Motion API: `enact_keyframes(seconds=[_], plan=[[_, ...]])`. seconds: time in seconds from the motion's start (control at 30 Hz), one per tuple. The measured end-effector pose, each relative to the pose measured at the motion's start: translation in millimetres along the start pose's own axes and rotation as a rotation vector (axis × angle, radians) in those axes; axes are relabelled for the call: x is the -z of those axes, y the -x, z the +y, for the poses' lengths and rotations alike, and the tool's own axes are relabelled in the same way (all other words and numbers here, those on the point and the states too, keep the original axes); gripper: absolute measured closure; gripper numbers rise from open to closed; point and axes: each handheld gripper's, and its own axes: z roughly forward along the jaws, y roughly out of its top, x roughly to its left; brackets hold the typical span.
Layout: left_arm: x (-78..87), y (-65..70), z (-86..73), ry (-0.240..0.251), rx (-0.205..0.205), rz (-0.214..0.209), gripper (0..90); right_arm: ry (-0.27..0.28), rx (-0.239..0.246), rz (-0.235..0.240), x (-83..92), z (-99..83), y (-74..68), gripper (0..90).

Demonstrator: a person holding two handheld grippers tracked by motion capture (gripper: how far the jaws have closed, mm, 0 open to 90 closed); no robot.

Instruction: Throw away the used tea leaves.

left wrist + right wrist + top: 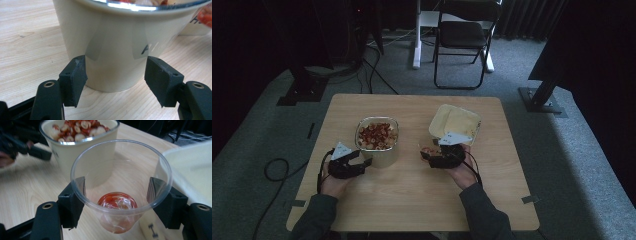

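A cream tub [377, 150] of red and white food pieces [376, 134] stands left of the table's middle. My left gripper [363, 163] lies low on the table at the tub's near left side. In the left gripper view its jaws [116, 67] stand wide, one on either side of the tub's base [115, 37], and I see no pad pressing on it. My right gripper [430, 154] is shut on a clear plastic cup [120, 167] with a smear of red sauce [117, 201] at its bottom. The cup hangs a little above the wood, beside the tub [75, 150].
A shallow cream container [455, 122] lies upside up just behind the right gripper, and its wall [190, 170] is close beside the cup. The wooden table [412, 200] is bare in front. A chair [464, 35] and floor cables [274, 167] lie beyond.
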Motion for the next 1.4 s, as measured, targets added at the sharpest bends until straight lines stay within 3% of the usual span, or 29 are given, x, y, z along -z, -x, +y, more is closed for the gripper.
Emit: enact_keyframes(seconds=[0.27, 0.43, 0.63, 0.83, 0.87, 1.07, 1.17, 1.4], plan=[[19.3, 8.5, -1.3, 0.036, -0.033, -0.004, 36.3, 0.02, 0.008, 0.034, -9.7, 25.9, -6.2, 31.2], [43.0, 8.6, 11.5, 0.129, -0.055, 0.02, 36.2, 0.039, 0.013, 0.055, -15.9, 52.1, -12.5, 31.4], [51.3, 11.5, 33.2, 0.186, -0.087, 0.045, 35.3, 0.045, 0.033, 0.066, -22.6, 79.5, -18.6, 31.5], [43.4, 17.6, 51.7, 0.207, -0.114, 0.035, 33.6, 0.059, 0.032, 0.079, -29.2, 98.8, -21.5, 31.5], [37.4, 20.9, 58.3, 0.204, -0.133, 0.036, 33.6, 0.066, 0.032, 0.086, -31.6, 105.7, -24.0, 31.5], [22.4, 30.5, 69.8, 0.202, -0.156, 0.013, 32.6, 0.075, 0.063, 0.106, -38.1, 124.1, -37.4, 31.5], [15.7, 37.2, 75.8, 0.216, -0.165, -0.023, 31.5, 0.078, 0.067, 0.122, -41.2, 129.8, -43.3, 31.5], [6.9, 41.9, 85.1, 0.224, -0.176, -0.052, 27.5, 0.071, 0.08, 0.155, -49.2, 135.1, -55.2, 31.5]])
